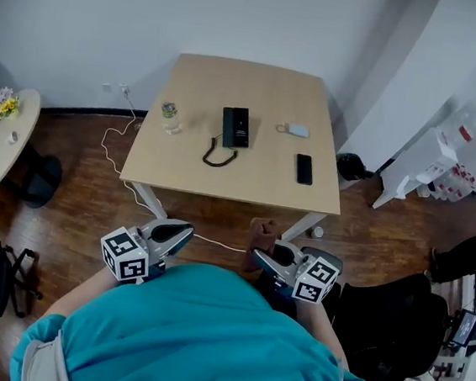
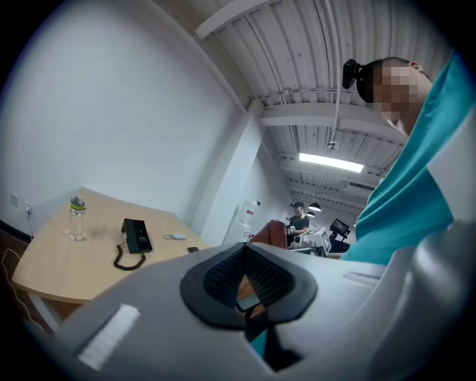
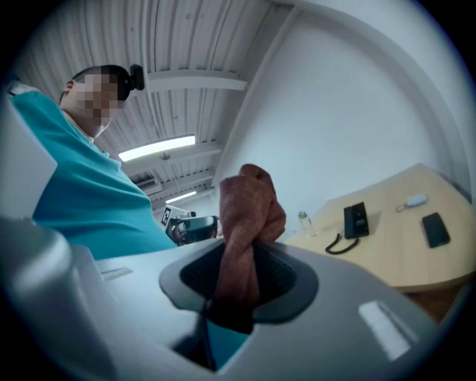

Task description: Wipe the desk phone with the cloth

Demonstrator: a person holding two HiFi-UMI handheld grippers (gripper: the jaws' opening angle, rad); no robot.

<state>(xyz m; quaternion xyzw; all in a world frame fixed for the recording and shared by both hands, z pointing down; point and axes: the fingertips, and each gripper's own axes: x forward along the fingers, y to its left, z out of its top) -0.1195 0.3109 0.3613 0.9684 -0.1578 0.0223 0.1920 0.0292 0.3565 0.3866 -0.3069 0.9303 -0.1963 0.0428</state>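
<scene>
Distance is the first risk: the square light-wood surface (image 1: 256, 94) lies well apart from both tools. At its middle, the black corded desk phone (image 1: 235, 127) could be shoved or its cord snagged. The left tool (image 2: 242, 279) is pressed together, empty. The bunched reddish-brown cloth (image 3: 249, 216), pinched by the right tool (image 3: 242, 275), could be dragged loose.

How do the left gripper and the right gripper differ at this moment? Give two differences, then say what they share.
The right gripper has its jaws clamped on a reddish-brown cloth that sticks up between them; the left gripper has its jaws together on nothing. The right gripper shows at the head view's right, the left gripper at its left. Both are held close to the person's body, short of the wooden table.
</scene>
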